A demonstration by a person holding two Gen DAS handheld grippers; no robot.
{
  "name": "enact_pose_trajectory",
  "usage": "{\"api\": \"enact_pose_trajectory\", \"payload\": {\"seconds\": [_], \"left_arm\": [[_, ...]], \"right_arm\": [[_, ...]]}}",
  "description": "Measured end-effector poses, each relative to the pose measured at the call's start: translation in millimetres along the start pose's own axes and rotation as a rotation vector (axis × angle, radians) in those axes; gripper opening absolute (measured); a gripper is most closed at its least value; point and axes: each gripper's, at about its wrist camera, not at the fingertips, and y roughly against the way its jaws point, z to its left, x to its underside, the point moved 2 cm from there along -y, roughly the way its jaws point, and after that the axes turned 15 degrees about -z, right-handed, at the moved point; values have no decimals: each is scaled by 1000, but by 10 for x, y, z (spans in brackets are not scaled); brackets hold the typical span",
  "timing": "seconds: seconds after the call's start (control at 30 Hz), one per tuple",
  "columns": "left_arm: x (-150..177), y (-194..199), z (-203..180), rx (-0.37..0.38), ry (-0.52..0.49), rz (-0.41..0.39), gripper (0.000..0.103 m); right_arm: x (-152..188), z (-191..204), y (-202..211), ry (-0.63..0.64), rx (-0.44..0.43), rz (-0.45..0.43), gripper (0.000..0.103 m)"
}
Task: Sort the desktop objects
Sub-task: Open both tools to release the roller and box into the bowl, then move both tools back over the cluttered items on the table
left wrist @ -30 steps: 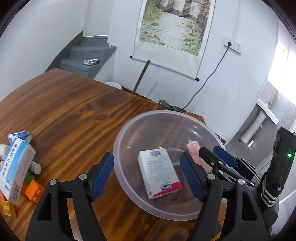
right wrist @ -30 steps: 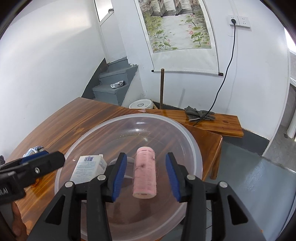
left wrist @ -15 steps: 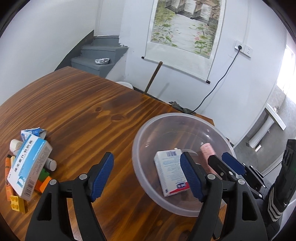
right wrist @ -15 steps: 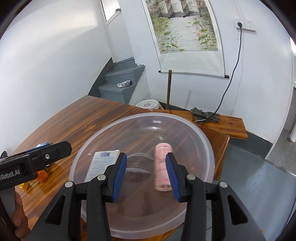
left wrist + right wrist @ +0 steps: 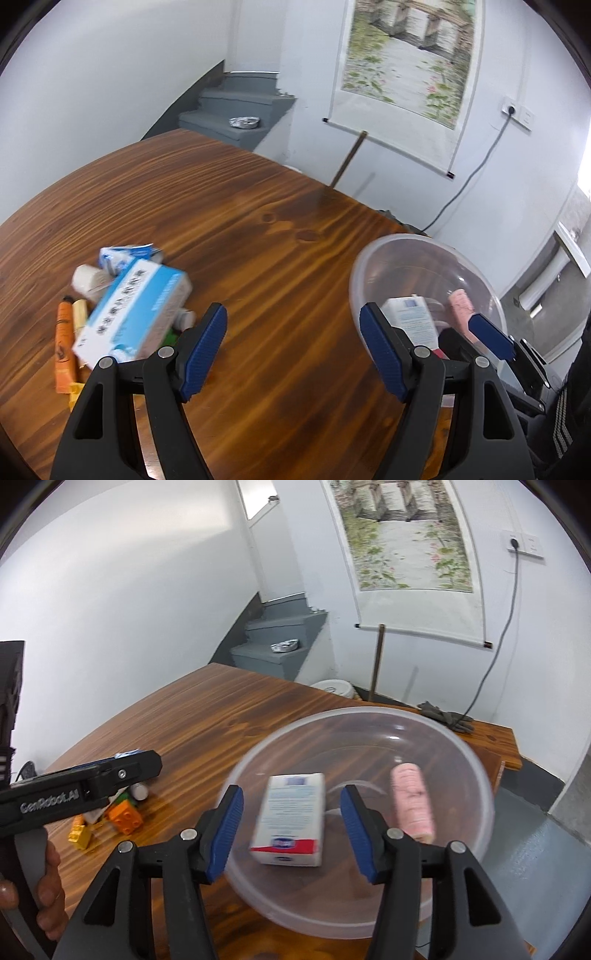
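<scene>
Both grippers' jaws open and empty: right gripper [image 5: 291,829] has released the pink roll [image 5: 412,801], apparently resting in the bowl [image 5: 369,716].

Box [image 5: 290,821] and roll [image 5: 412,801] in bowl [image 5: 476,771] on table [image 5: 258,229]; clutter pile [image 5: 122,302] well left of bowl

"GenRobot.AI" on left gripper [image 5: 85,792]
</scene>
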Motion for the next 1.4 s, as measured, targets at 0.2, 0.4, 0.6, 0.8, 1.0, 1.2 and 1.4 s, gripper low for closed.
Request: {"api": "enact_pose_trajectory", "payload": {"seconds": [0.2, 0.4, 0.6, 0.8, 1.0, 1.2, 1.4], "left_arm": [[-28, 95, 359, -61, 18, -7, 78], [-44, 146, 680, -145, 24, -20, 78], [-12, 146, 929, -218, 21, -20, 78], [-2, 148, 1098, -264, 17, -21, 78], [24, 112, 1278, -305, 27, -5, 78], [57, 87, 1485, -337, 48, 13, 78], [102, 82, 1822, -389, 91, 32, 78]], "right_arm": [[60, 293, -27, 36, -68, 22, 60], [111, 541, -39, 65, -122, 35, 60], [146, 729, -81, 79, -169, 55, 60], [202, 950, -159, 90, -226, 89, 60], [305, 1135, -350, 81, -280, 156, 60], [349, 1346, -557, 90, -327, 203, 60], [364, 1515, -777, 94, -354, 228, 60]]}}
